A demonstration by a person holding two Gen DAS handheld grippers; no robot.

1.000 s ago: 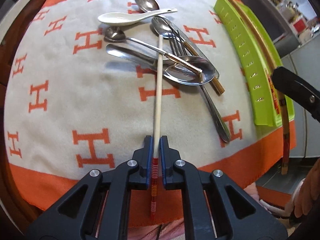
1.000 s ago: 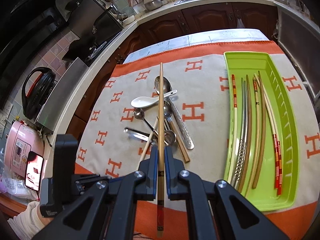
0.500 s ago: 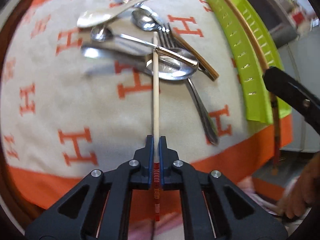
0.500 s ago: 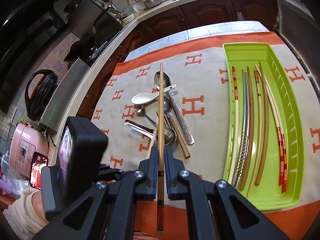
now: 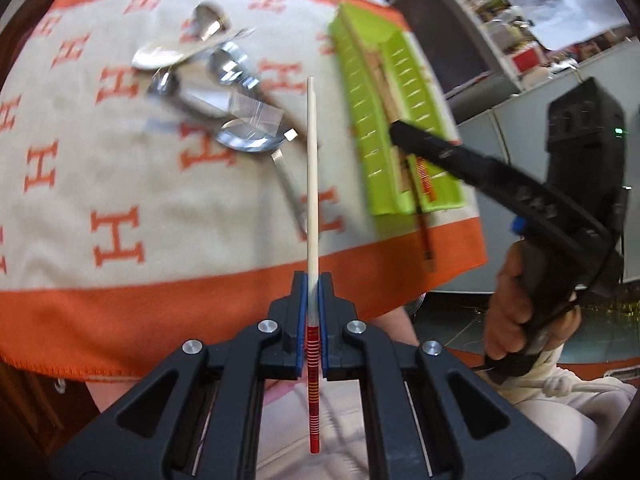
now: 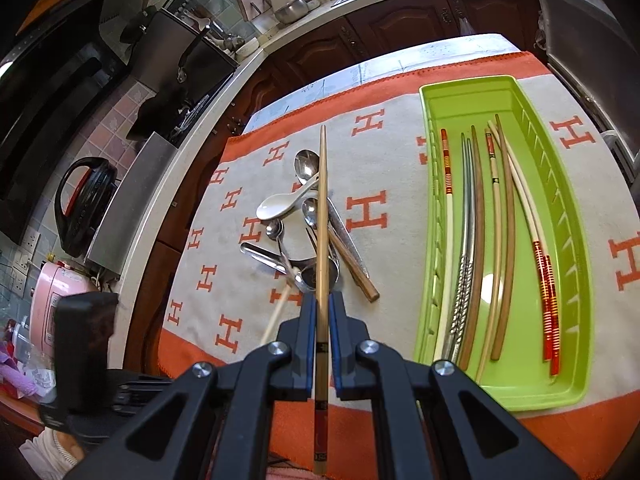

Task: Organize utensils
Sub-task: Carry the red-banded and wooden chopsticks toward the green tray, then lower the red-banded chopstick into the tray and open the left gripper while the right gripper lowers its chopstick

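Cream-coloured with a red-striped butt, the pale chopstick (image 5: pixel 312 184) is pinched between the blue pads of the left gripper (image 5: pixel 313 280), its long axis running straight ahead along the fingers. Its thin tip points away over the orange-and-cream cloth (image 5: pixel 80 184), held above it between the spoon pile (image 5: pixel 224 108) and the green tray (image 5: pixel 376 128); the striped end sticks out behind the jaws toward the person.

The right gripper (image 6: pixel 321 304) is likewise clamped on a bamboo chopstick (image 6: pixel 322 216), which also lies along the fingers and points forward, its far end above the heap of metal spoons and the white ceramic spoon (image 6: pixel 280 204). Its darker patterned end pokes out at the rear.

Off to the right, the tray lies lengthwise on the cloth. Several chopsticks (image 6: pixel 496 240) rest inside it, roughly parallel to its long sides, some with red-banded ends near the person and one red-banded end far.
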